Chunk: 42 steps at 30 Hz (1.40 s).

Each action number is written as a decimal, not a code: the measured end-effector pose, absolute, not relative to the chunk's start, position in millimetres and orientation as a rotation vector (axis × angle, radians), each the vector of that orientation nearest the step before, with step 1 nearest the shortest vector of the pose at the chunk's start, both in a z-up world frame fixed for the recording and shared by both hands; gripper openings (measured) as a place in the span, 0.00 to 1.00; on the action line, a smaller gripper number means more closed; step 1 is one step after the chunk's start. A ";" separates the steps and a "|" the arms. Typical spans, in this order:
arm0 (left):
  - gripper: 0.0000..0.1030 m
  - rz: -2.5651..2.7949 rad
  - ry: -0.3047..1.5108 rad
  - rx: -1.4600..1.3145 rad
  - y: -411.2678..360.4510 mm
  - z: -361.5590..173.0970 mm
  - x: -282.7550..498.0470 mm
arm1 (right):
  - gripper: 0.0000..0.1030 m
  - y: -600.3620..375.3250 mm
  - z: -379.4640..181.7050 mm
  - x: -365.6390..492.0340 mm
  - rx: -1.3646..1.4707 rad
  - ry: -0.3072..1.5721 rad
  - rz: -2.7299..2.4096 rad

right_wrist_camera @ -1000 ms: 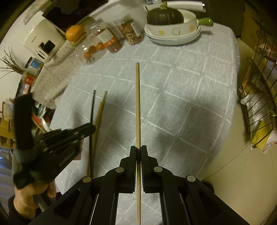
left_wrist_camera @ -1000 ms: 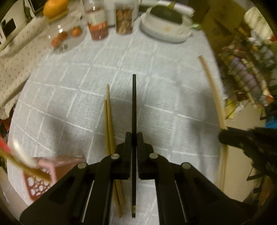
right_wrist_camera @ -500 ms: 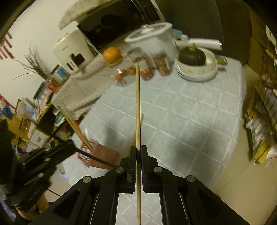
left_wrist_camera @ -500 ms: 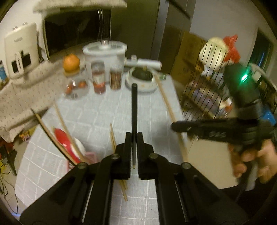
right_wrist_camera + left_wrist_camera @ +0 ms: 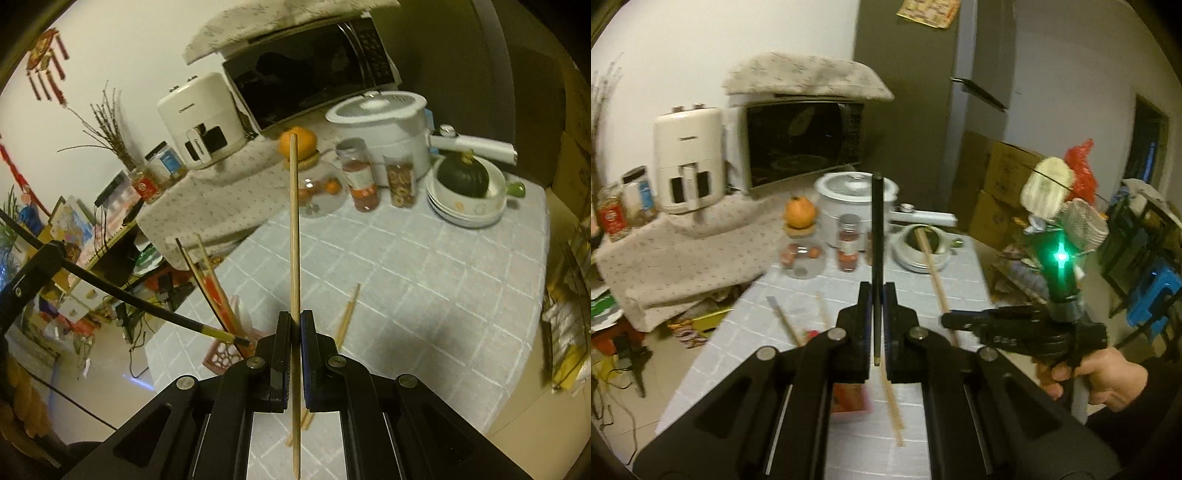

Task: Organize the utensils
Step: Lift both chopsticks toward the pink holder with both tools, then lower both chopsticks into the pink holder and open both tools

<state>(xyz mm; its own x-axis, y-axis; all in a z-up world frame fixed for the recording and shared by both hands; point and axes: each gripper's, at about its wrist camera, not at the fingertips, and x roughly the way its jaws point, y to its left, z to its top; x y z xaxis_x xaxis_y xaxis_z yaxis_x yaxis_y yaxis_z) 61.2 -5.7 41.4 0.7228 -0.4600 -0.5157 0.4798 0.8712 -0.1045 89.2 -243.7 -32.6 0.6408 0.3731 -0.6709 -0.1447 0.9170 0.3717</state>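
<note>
A: Start closest in. What is each tool doing?

B: The left gripper (image 5: 875,295) is clamped on a black chopstick (image 5: 876,236), which runs straight ahead out of its pinched jaws. The right gripper (image 5: 294,325) is clamped likewise on a wooden chopstick (image 5: 294,229), its tail reaching back beneath the jaws.

A: And just past the jaws?

B: Below the right gripper and a little to its right, a pair of wooden chopsticks (image 5: 347,317) lies loose on the grey checked tablecloth (image 5: 424,280). To its left stands a pink perforated basket (image 5: 225,356) holding upright chopsticks (image 5: 207,280). The black chopstick's tip (image 5: 242,339) sits at the basket's rim; touching or only just above, I cannot say, since that corner is blurred.

A: Farther on?

B: Ahead of the right gripper stand spice jars (image 5: 360,173), an orange (image 5: 300,142) on a glass jar, and a dark green squash (image 5: 463,175) in stacked white bowls (image 5: 465,210). Beyond them sit a white pot (image 5: 384,118), a microwave (image 5: 314,70) and a white air fryer (image 5: 199,114).
</note>
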 end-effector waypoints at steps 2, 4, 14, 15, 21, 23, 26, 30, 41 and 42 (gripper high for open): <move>0.06 -0.493 0.569 0.031 5.8 38.2 64.8 | 0.05 -236.8 -32.0 92.1 0.287 0.808 0.302; 0.06 -0.475 0.588 0.020 12.2 32.7 69.8 | 0.05 -232.4 -32.2 95.4 0.287 0.794 0.306; 0.06 -0.465 0.743 0.047 10.9 -7.5 92.5 | 0.05 -208.6 -33.8 104.4 0.276 0.704 0.325; 0.06 -0.464 0.761 0.050 10.3 -11.9 94.6 | 0.05 -206.5 -34.5 104.9 0.278 0.694 0.331; 0.06 -0.459 0.874 0.027 8.4 -37.5 113.6 | 0.05 -188.8 -35.9 105.7 0.276 0.631 0.363; 0.06 -0.460 0.901 0.010 9.8 -42.9 118.3 | 0.05 -182.6 -37.5 107.1 0.279 0.616 0.369; 0.06 -0.468 0.927 -0.002 10.0 -49.9 121.2 | 0.05 -174.5 -41.5 110.2 0.283 0.604 0.371; 0.18 -0.456 0.919 -0.004 10.4 -44.2 115.4 | 0.05 -165.4 -47.2 114.2 0.284 0.595 0.369; 0.44 -0.369 0.930 -0.024 43.1 -41.6 107.0 | 0.05 -143.3 -58.3 117.2 0.237 0.557 0.311; 0.44 -0.363 0.940 -0.026 45.0 -44.3 107.8 | 0.05 -140.9 -59.1 116.7 0.227 0.554 0.305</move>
<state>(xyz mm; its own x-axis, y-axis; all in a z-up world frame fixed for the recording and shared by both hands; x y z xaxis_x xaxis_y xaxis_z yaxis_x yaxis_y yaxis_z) 107.8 45.0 -44.3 0.5340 -0.3155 -0.7844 0.2929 0.9393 -0.1784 116.7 -140.9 -59.1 0.8075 0.3434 -0.4796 -0.2224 0.9303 0.2916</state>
